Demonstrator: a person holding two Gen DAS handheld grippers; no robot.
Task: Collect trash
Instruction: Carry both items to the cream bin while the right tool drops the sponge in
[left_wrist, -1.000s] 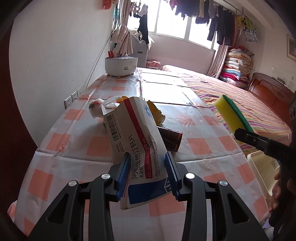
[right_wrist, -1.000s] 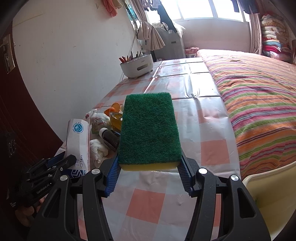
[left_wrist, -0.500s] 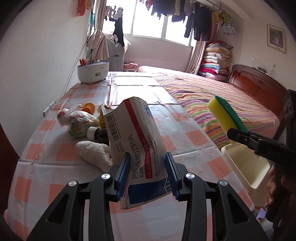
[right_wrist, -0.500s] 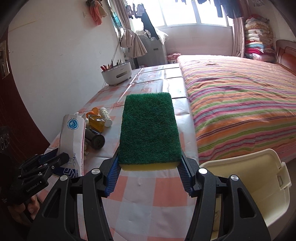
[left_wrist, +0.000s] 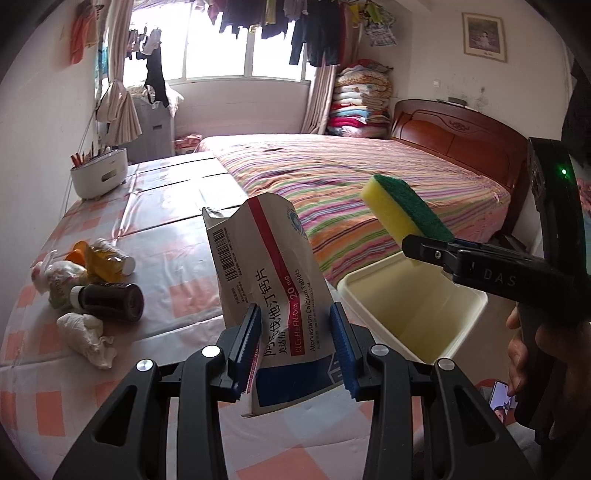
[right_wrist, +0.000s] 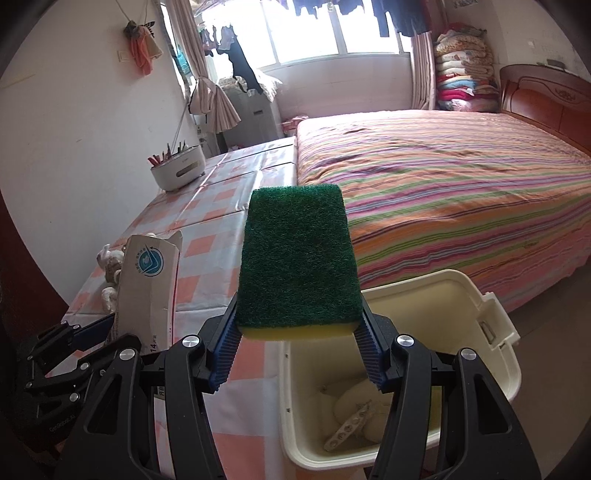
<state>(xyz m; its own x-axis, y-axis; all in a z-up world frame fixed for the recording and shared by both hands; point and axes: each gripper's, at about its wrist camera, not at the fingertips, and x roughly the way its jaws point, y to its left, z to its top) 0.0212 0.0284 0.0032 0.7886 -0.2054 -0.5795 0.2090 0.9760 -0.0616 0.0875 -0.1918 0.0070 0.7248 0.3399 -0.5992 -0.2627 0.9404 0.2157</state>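
My left gripper (left_wrist: 295, 343) is shut on a crumpled white medicine box (left_wrist: 269, 280) with a red stripe, held above the table's right edge. The box also shows in the right wrist view (right_wrist: 149, 284). My right gripper (right_wrist: 295, 350) is shut on a yellow sponge with a green scouring face (right_wrist: 297, 258), held over the near rim of the cream trash bin (right_wrist: 491, 325). The sponge (left_wrist: 406, 214) and bin (left_wrist: 469, 314) also show in the left wrist view. The bin holds a blister strip and pale waste.
On the checked tablecloth (left_wrist: 177, 258) at left lie a brown bottle (left_wrist: 110, 301), crumpled tissue (left_wrist: 86, 338), a yellow wrapper and a plastic bag. A white caddy (left_wrist: 98, 177) stands at the far end. A striped bed (left_wrist: 351, 177) lies beyond the bin.
Both grippers have swung right, away from the trash pile toward the bin. The bin now sits under the sponge and beside the medicine box. Both grips are unchanged.
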